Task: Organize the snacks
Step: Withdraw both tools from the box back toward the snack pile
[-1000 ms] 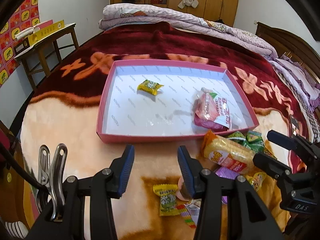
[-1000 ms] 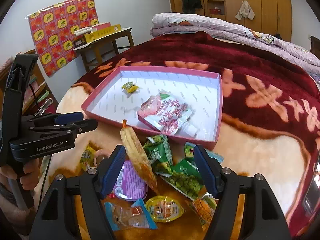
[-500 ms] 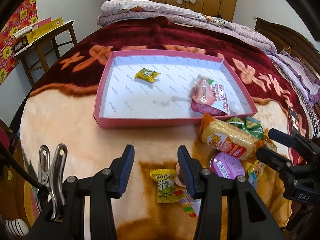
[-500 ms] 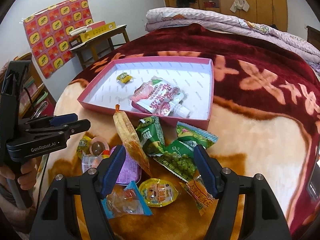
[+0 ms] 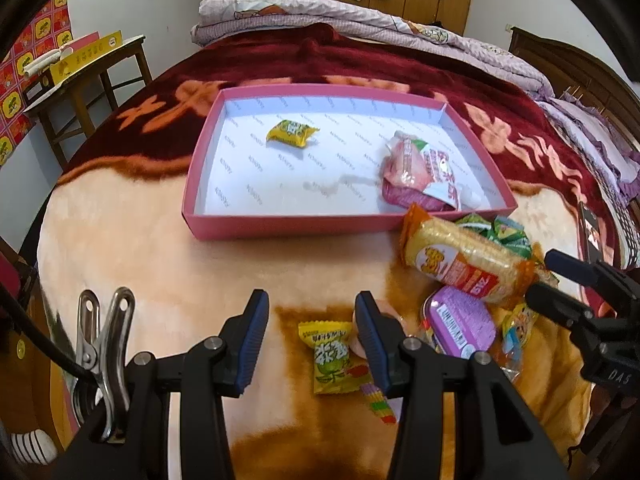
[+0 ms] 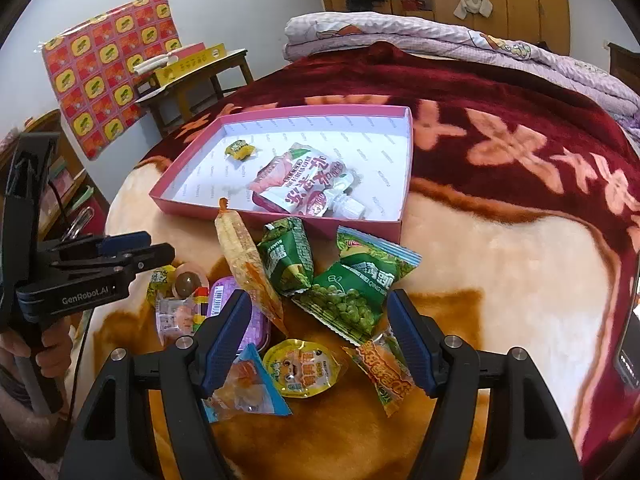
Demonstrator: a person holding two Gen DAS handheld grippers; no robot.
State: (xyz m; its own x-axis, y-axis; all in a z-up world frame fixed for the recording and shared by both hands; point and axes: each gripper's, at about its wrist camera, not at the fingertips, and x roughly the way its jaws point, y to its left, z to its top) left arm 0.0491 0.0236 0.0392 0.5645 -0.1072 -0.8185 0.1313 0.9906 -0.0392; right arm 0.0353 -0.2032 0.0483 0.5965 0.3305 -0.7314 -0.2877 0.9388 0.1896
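A pink tray [image 5: 280,227] [image 6: 362,225] lies on the bed blanket and holds a yellow candy [image 5: 292,133] [image 6: 240,149] and a pink drink pouch [image 5: 420,172] [image 6: 304,184]. A heap of snacks lies in front of it: an orange cracker pack [image 5: 460,260] [image 6: 248,264], green pea bags [image 6: 352,288], a purple cup [image 5: 460,322], a yellow jelly cup [image 6: 300,366]. My left gripper [image 5: 312,320] is open above a yellow-green candy [image 5: 330,354]. My right gripper [image 6: 320,336] is open over the heap; it shows at right in the left wrist view [image 5: 552,276].
A small wooden table [image 5: 80,76] with a yellow box stands left of the bed. Folded quilts [image 5: 360,20] lie at the far end. A phone [image 5: 592,236] lies on the blanket at right. A metal clip [image 5: 100,344] hangs on my left gripper.
Both grippers have drawn back from the tray toward the snack heap. Both stay open and empty. The snacks have not moved.
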